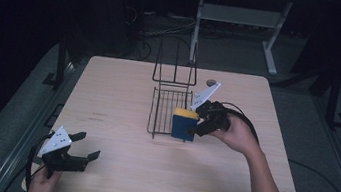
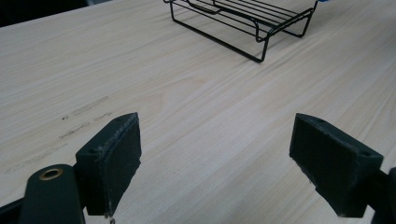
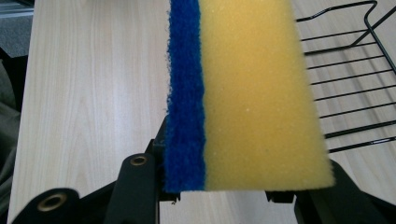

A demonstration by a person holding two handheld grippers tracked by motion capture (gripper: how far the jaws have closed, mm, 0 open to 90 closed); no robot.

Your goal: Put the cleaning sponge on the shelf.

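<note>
Between our right tongs (image 1: 197, 128) sits the sponge (image 1: 183, 124), yellow foam with a blue scouring face, pinched and held just beside the wire rack (image 1: 169, 107) on the pale wooden bench (image 1: 113, 164). Our left tongs (image 1: 84, 149) rest spread wide near the bench's front corner, well apart. Beyond them we see dark floor, cables and a grey stand (image 1: 240, 17).

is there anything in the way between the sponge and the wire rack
Nothing visible. The right gripper holds the sponge at the near right corner of the black wire rack, whose flat grid lies bare. The rack's upright back stands at the far end, off the path.
</note>
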